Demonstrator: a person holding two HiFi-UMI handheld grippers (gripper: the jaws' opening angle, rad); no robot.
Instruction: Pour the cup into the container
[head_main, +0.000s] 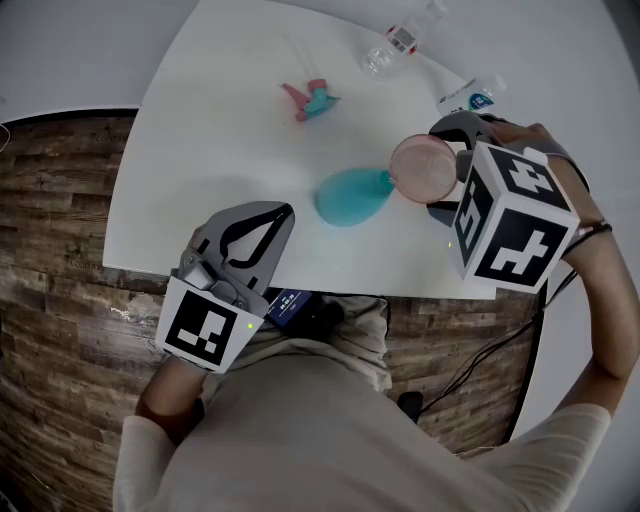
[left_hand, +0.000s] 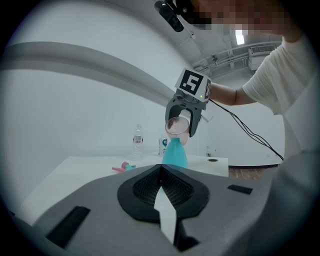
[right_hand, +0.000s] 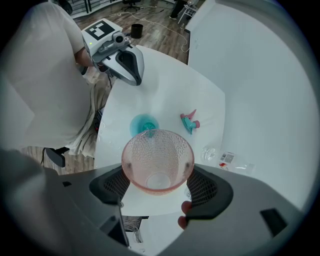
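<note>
The near edge of the table (head_main: 200, 150) runs just under my left gripper (head_main: 283, 213), whose jaws are pressed together on nothing. Bare white top lies between it and the teal container (head_main: 348, 197), which stands mid-table, well in from every edge. My right gripper (head_main: 440, 165) is clamped on the pink cup (head_main: 422, 168), tipped over with its rim right at the container's mouth; I cannot tell if they touch. Wood-pattern floor (head_main: 60, 200) surrounds the table. Farther back, well apart from the container, a pink-and-teal spray head (head_main: 312, 99) lies, and a red-labelled bottle (head_main: 398, 42) and a blue-labelled bottle (head_main: 470, 96) stand.
</note>
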